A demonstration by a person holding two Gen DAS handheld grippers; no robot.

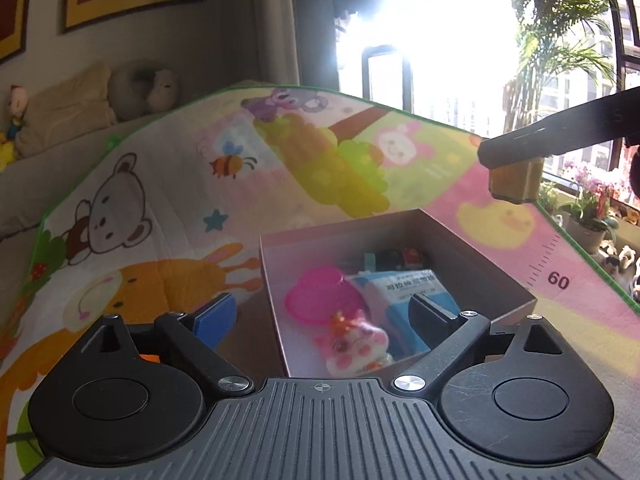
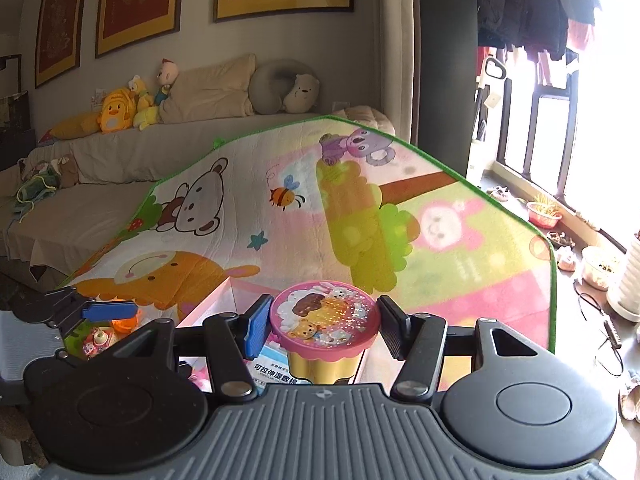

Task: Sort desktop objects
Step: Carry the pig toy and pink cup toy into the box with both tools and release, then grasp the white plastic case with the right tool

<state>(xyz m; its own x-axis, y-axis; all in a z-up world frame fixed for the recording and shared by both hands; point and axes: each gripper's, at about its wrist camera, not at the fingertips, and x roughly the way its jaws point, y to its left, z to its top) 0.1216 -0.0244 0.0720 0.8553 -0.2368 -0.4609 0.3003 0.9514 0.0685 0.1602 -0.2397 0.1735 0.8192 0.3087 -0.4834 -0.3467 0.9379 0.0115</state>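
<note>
A pink open box (image 1: 276,276) stands on the cartoon play mat (image 1: 168,184). In it lie a pink round lid or bowl (image 1: 320,298), a blue-and-white packet (image 1: 404,292), a pink-spotted plush toy (image 1: 352,344) and small dark items at the back. My left gripper (image 1: 324,312) is open, low over the box's near edge. My right gripper (image 2: 322,326) is shut on a gold cup with a pink cartoon lid (image 2: 324,320), held above the box (image 2: 216,300). The cup also shows at the upper right of the left wrist view (image 1: 516,178).
A sofa with cushions and plush toys (image 2: 132,100) runs behind the mat. Plant pots (image 2: 544,212) and cables lie on the floor by the window at the right. The left gripper's blue pad (image 2: 108,311) and small toys show at the left of the right wrist view.
</note>
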